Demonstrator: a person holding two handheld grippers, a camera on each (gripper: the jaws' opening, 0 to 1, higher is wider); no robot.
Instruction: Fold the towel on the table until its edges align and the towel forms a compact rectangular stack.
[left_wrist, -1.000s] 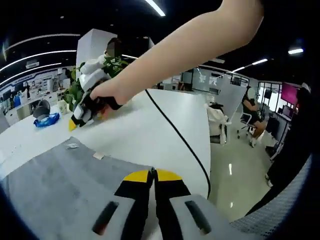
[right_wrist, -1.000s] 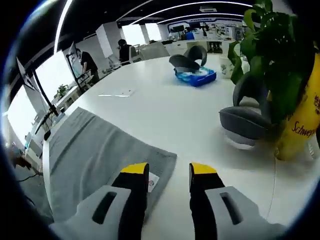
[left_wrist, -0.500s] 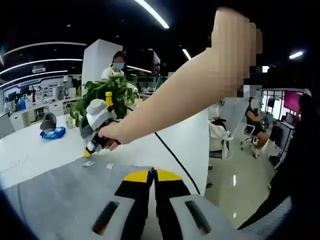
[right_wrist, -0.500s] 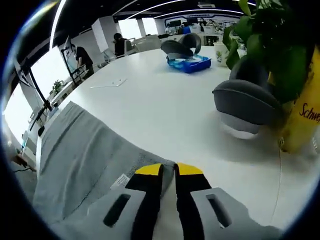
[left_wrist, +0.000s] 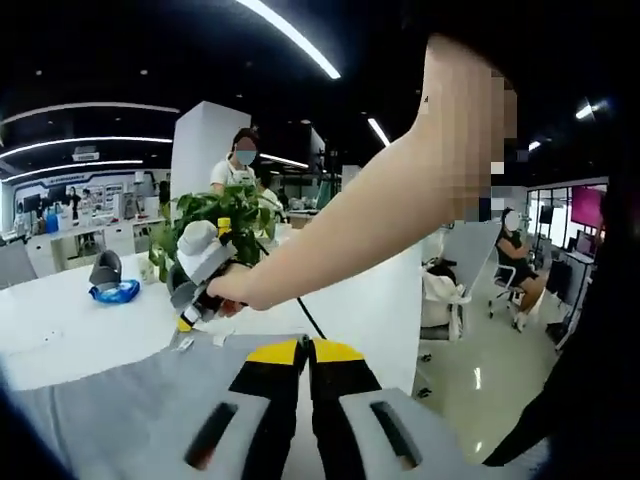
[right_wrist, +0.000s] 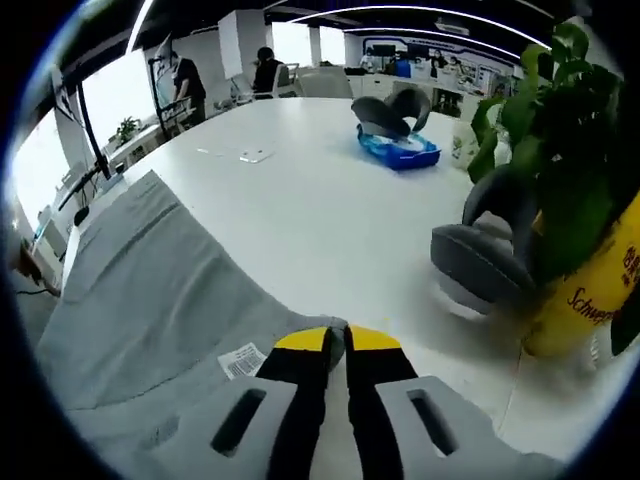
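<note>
While spread flat on the white table (right_wrist: 300, 190), grey rectangular towel (right_wrist: 150, 290) pinched at one corner by right gripper (right_wrist: 335, 340), yellow tips pressed together on the fabric beside a white label (right_wrist: 243, 360). Left gripper (left_wrist: 305, 350) jaws likewise closed over towel edge (left_wrist: 120, 410); cloth between them hidden. Beyond: yellow bottle (right_wrist: 590, 290), partly cut off, green plant (right_wrist: 560, 170), grey headphones (right_wrist: 480, 255).

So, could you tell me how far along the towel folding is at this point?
Early. Done: both grippers are shut on the grey towel, the right gripper at the corner by the label, the left gripper on another edge. In hand: lifting. Left: every fold, then aligning the edges.
</note>
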